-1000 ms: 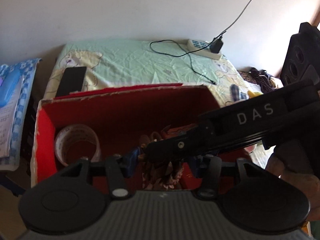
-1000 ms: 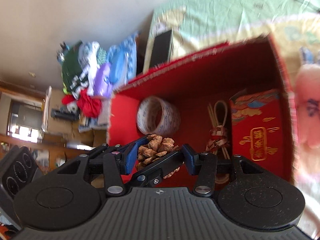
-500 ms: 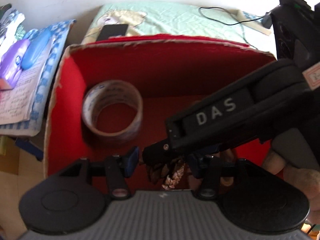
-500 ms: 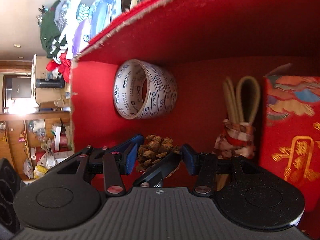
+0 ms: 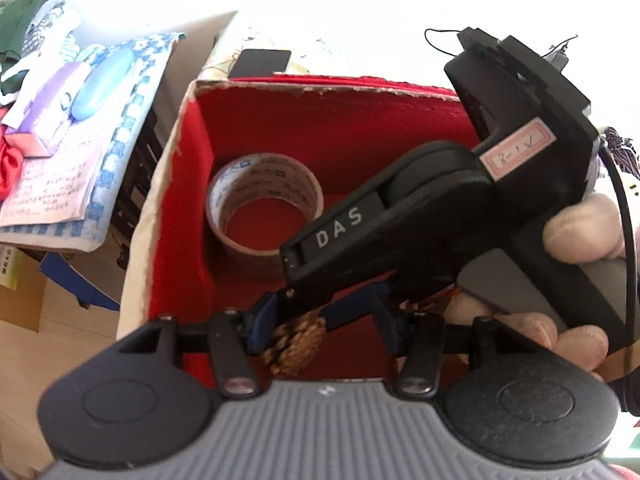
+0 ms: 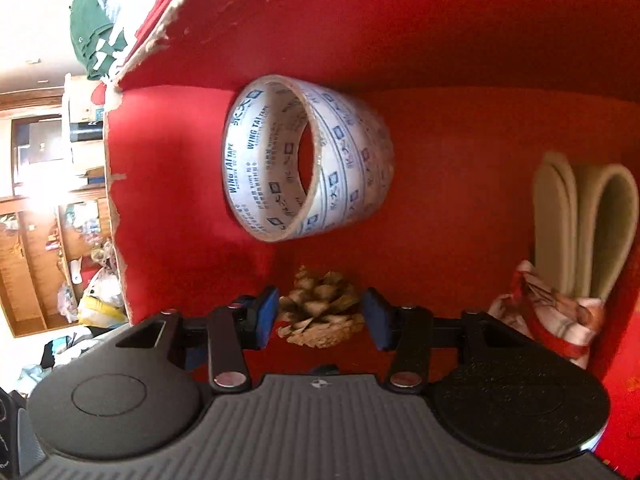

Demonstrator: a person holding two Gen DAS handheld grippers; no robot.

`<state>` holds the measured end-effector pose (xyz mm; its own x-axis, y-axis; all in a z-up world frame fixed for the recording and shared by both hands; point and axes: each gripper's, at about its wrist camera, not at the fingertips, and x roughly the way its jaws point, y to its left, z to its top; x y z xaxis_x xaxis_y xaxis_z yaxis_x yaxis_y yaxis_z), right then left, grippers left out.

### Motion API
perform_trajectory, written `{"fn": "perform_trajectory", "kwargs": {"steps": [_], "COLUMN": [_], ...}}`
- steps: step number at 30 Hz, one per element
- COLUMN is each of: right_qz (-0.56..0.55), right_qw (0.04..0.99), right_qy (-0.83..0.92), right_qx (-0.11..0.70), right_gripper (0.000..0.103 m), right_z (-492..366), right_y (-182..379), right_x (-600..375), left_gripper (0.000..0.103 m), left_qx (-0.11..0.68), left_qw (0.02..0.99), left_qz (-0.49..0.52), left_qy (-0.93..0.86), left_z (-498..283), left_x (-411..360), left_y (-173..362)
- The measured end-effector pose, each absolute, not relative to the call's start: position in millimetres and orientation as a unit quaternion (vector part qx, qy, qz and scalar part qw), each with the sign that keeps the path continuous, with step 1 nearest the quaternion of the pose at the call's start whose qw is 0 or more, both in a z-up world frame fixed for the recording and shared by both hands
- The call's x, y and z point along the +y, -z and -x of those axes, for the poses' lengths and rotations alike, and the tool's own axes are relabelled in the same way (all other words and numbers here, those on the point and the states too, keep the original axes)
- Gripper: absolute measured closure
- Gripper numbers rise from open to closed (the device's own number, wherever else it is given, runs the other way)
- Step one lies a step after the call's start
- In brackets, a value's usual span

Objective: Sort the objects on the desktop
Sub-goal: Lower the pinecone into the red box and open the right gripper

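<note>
Both tongs reach into our red box (image 6: 168, 184). At far left a tape roll (image 6: 308, 160) lies on the floor. Nearer, the right tongs (image 6: 322, 316) stand released, pads spread either side of the pine cone (image 6: 320, 312), which rests on the box floor. At right sits a looped band (image 6: 588, 232). Our left tongs (image 5: 320, 322) gape empty just above. Lifting out carelessly, a pad could snag the cone's scales and drag it.

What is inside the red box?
In the red box: a tape roll, a pine cone between the right gripper's fingers, a folded strap bundle. The gripper hides the near floor.
</note>
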<state>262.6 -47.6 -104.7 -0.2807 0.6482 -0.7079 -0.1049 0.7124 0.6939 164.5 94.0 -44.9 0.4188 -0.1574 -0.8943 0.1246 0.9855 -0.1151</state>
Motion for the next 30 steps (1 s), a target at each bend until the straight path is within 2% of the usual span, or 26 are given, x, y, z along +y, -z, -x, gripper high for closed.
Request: {"fn": "perform_trajectory", "kwargs": {"steps": [12, 19, 26, 30], "right_qz": [-0.189, -0.166, -0.113, -0.118], "right_qw": [0.589, 0.643, 0.711, 0.73], "right_qy": [-0.334, -0.317, -0.296, -0.29], "right_qx": [0.711, 0.677, 0.628, 0.608], "right_gripper": [0.054, 0.056, 0.056, 0.056], "right_z": [-266.3, -265.2, -256.8, -257.0], "right_y": [94.7, 76.6, 58.0, 63.8], "right_x": [-65.4, -83.1, -98.1, -110.6], "left_gripper": [0.049, 0.049, 0.049, 0.045], "left_qx": [0.529, 0.524, 0.562, 0.587], "left_qw": [0.841, 0.836, 0.808, 0.796], "left_qz": [0.021, 0.041, 0.039, 0.031], "left_qy": [0.108, 0.159, 0.172, 0.146], "left_z": [-171.0, -169.3, -176.9, -181.6], "left_x": [89.9, 80.0, 66.7, 68.4], "left_y": [42.0, 40.6, 61.1, 71.7]}}
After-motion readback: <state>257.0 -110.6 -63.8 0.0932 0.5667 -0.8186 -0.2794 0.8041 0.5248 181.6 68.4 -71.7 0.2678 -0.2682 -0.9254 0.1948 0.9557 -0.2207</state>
